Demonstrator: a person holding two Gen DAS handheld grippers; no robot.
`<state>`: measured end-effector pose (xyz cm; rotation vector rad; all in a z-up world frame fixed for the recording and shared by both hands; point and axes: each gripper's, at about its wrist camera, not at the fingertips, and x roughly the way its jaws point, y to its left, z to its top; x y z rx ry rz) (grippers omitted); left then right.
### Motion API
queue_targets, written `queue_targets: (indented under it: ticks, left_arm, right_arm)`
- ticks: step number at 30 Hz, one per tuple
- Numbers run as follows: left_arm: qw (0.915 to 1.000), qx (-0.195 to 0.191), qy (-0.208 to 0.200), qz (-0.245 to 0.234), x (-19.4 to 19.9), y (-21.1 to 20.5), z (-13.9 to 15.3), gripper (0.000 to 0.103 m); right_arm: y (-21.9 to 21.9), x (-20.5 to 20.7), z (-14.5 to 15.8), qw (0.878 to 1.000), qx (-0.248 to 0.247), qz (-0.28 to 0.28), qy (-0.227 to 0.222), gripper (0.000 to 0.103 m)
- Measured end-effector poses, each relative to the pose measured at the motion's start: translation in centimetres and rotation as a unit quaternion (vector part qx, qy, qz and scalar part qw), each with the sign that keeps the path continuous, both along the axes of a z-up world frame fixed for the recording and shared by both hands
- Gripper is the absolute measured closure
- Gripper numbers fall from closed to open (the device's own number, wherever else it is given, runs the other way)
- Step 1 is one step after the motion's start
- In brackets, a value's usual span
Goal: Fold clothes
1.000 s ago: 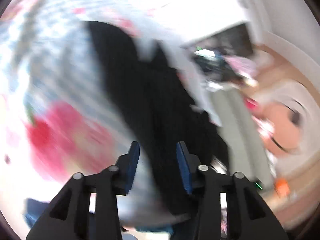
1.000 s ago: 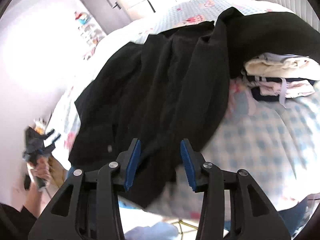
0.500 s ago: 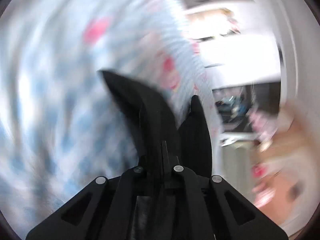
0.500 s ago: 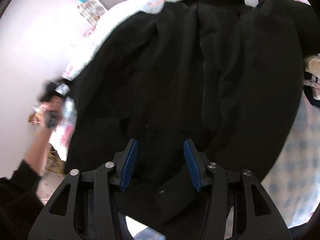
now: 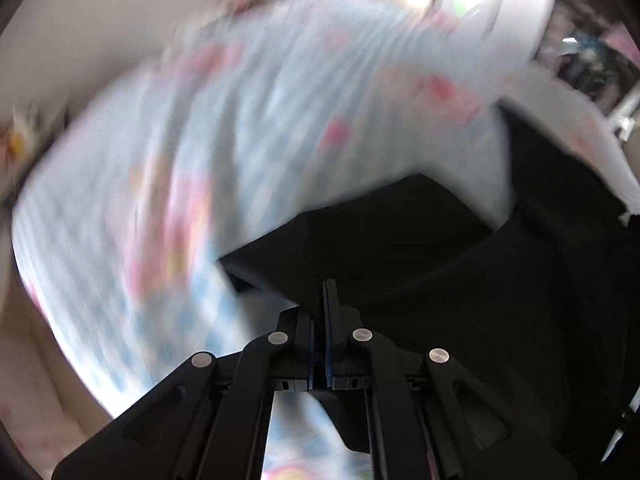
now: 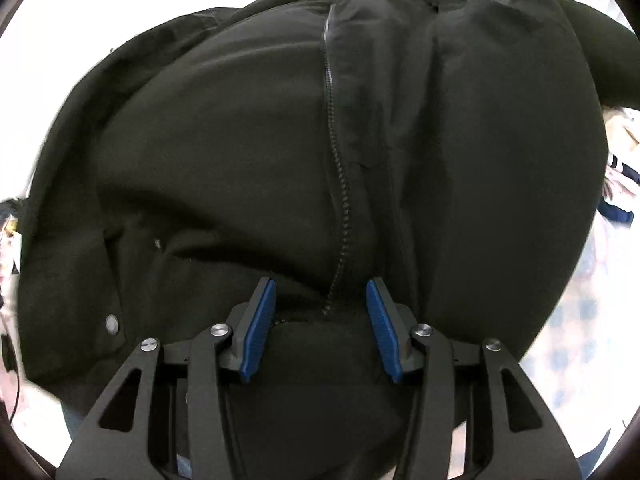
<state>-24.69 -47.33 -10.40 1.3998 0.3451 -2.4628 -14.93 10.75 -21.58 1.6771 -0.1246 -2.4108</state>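
Smeared by motion across the left wrist view: bedspread, its blue checks and pink prints unreadable; clutter at upper right too blurred to identify; whether any jacket cloth sits between the left gripper pads not discernible, cloth below the fingers lost in black. Cut off in the right wrist view: jacket hem beneath the right gripper; zipper foot hidden in a fold; pile at the right edge only a sliver, too little to name.
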Motion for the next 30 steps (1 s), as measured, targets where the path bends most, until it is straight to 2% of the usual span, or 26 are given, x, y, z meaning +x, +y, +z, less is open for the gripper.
queue_targets:
  ticks: [2,3,4,5,7,9,10,11,12,13,15,19,21,24,27,29,30]
  left_arm:
    - [0.9974,-0.008,0.07,-0.016,2.8,-0.6,3.2,0.095]
    - [0.9954,-0.014,0.093,-0.015,3.8,-0.7,4.3,0.094]
    - [0.994,-0.016,0.108,0.001,4.5,-2.8,5.4,0.088]
    - [0.9934,-0.014,0.111,0.026,4.4,-4.0,5.9,0.081]
    - [0.9904,0.02,0.106,0.087,5.7,-6.5,5.2,0.069]
    - [0.9842,0.039,0.094,0.145,7.2,-8.8,3.5,0.069]
    - [0.9851,0.048,0.077,0.146,7.3,-8.6,1.6,0.071]
    - [0.9875,0.057,0.055,0.136,7.0,-7.9,-0.6,0.071]
    - [0.9891,0.093,0.037,0.109,6.9,-7.3,-2.5,0.071]
    - [0.9874,0.132,0.034,0.08,7.3,-6.5,-3.7,0.071]
    - [0.9782,0.201,0.043,0.031,8.3,-4.4,-5.5,0.07]
    - [0.9576,0.26,0.123,-0.003,11.2,-1.4,-5.4,0.069]
    - [0.9624,0.234,0.137,-0.022,12.2,0.0,-4.6,0.067]
    - [0.9782,0.157,0.106,-0.084,11.6,3.4,-4.8,0.065]
    - [0.9794,0.132,0.105,-0.11,9.8,4.7,-4.1,0.064]
    - [0.977,0.136,0.116,-0.116,8.8,5.0,-3.7,0.054]
    - [0.9759,0.139,0.12,-0.119,8.1,5.1,-3.6,0.053]
  right_arm:
    - [0.6,0.7,1.1,1.0,-0.011,0.008,0.01,0.054]
    - [1.2,1.2,1.7,1.0,-0.016,0.009,0.017,0.053]
    - [1.6,1.3,1.7,1.0,-0.018,0.01,0.016,0.053]
    - [2.0,1.4,1.7,1.0,-0.02,0.01,0.015,0.053]
    - [2.5,2.0,2.0,0.999,-0.031,0.002,0.014,0.053]
    - [2.7,2.5,2.7,0.999,-0.043,-0.011,0.018,0.053]
    - [2.8,2.8,3.0,0.998,-0.048,-0.017,0.021,0.053]
    - [2.9,3.1,3.4,0.998,-0.054,-0.023,0.023,0.051]
    - [2.8,3.5,3.7,0.998,-0.054,-0.026,0.025,0.048]
    - [2.7,3.8,3.8,0.998,-0.05,-0.023,0.023,0.047]
    - [2.6,4.3,3.8,0.999,-0.044,-0.017,0.019,0.047]
    - [2.0,4.9,4.1,0.999,-0.037,-0.011,0.018,0.047]
    - [2.1,5.0,4.9,0.997,-0.072,-0.017,0.018,0.046]
    - [0.6,4.4,5.8,0.988,-0.15,0.006,0.021,0.046]
    - [-3.3,3.6,6.7,0.984,-0.159,0.072,0.022,0.041]
    - [-6.1,3.1,6.5,0.981,-0.163,0.105,0.011,0.041]
    - [-7.7,3.0,6.3,0.977,-0.175,0.123,0.004,0.041]
